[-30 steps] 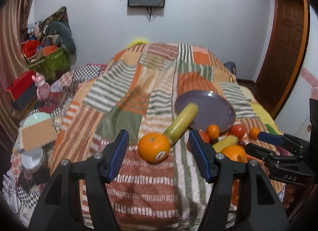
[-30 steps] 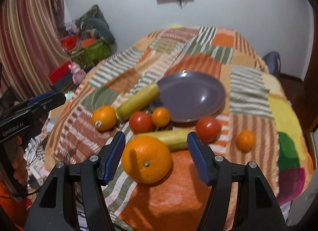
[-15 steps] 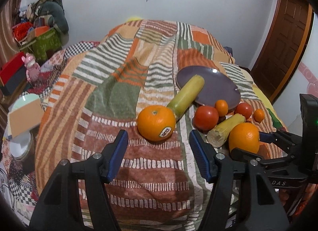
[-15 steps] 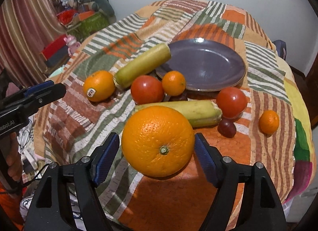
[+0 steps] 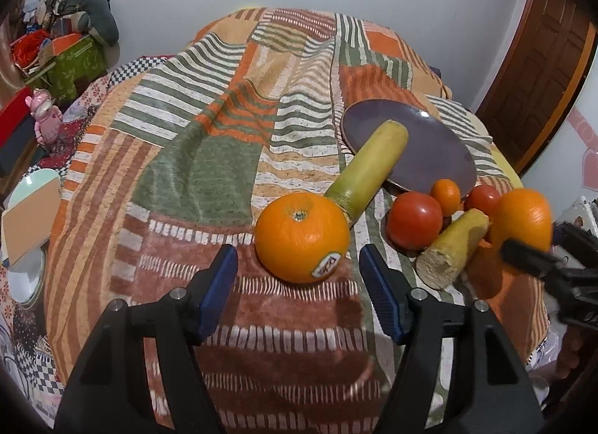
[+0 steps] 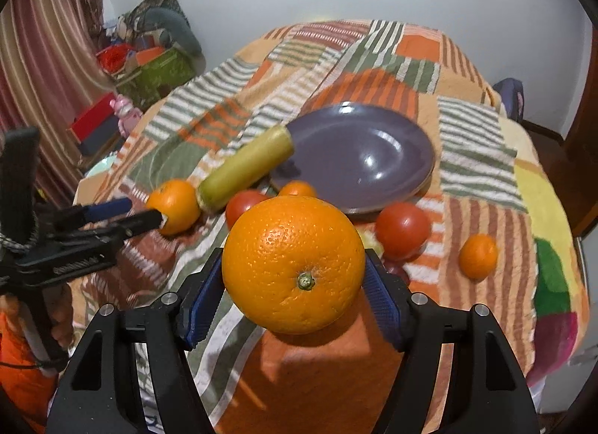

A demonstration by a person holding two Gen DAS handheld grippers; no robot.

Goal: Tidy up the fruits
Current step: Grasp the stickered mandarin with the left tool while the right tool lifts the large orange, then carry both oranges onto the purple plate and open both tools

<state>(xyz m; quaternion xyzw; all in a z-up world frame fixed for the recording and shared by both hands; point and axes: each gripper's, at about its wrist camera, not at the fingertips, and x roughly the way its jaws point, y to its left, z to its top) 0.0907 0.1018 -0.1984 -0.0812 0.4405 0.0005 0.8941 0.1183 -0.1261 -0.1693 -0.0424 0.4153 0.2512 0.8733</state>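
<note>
My right gripper is shut on a large orange and holds it above the blanket; this orange also shows in the left wrist view. My left gripper is open, its blue pads on either side of a stickered orange that rests on the bed; it also shows in the right wrist view. An empty purple plate lies behind the fruit. Two yellow-green stalk pieces, two tomatoes and two small tangerines lie around it.
The fruit lies on a bed with a striped patchwork blanket. Boxes, a green bag and a pink toy stand on the left. A brown door is at the right. The bed edge is near the right gripper.
My right gripper has closed on the large orange and lifted it off the blanket. My left gripper has moved closer to the stickered orange, which now sits between its open fingers.
</note>
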